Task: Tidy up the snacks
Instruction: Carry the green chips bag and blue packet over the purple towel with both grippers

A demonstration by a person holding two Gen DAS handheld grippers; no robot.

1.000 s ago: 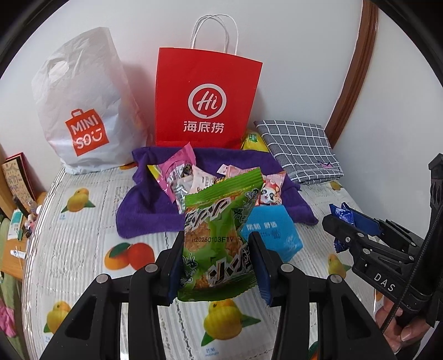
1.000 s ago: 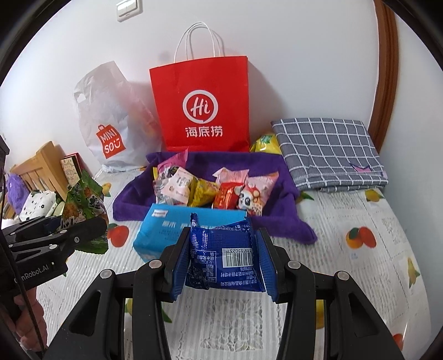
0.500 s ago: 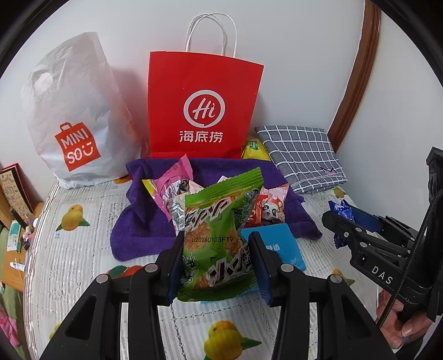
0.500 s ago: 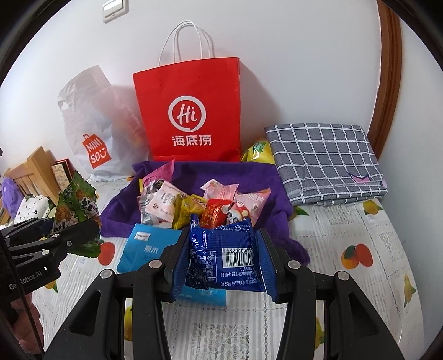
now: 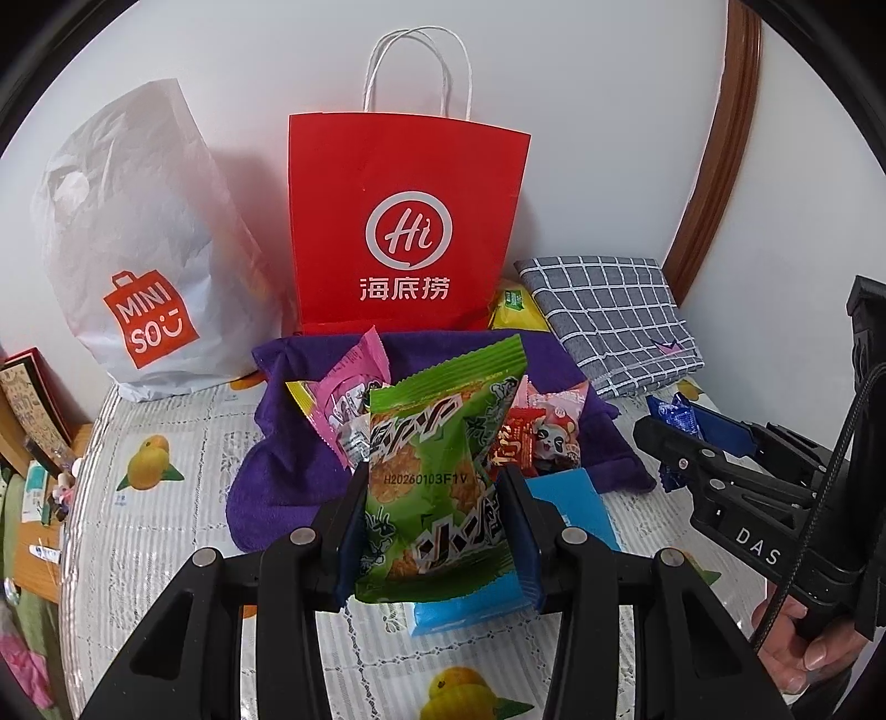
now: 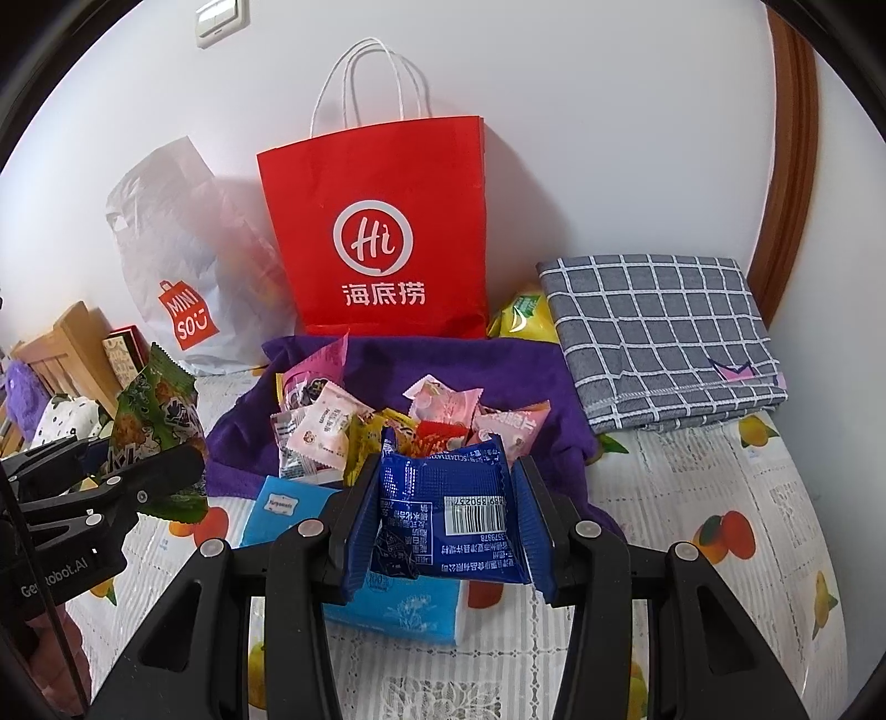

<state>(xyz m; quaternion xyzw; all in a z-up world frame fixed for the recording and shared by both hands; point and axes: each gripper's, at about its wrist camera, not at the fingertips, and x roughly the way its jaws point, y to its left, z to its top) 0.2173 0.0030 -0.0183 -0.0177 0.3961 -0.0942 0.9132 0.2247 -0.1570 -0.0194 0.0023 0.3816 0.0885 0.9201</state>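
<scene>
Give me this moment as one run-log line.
left tool: shut on green snack pack | right tool: shut on blue snack pack | remaining snacks: on purple towel

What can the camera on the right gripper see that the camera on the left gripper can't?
Only the right wrist view shows the white wall switch and the barcode on the blue snack packet in the right gripper. Only the left wrist view shows the printed front of the green snack packet in the left gripper. Both show the red paper bag and purple towel.
</scene>
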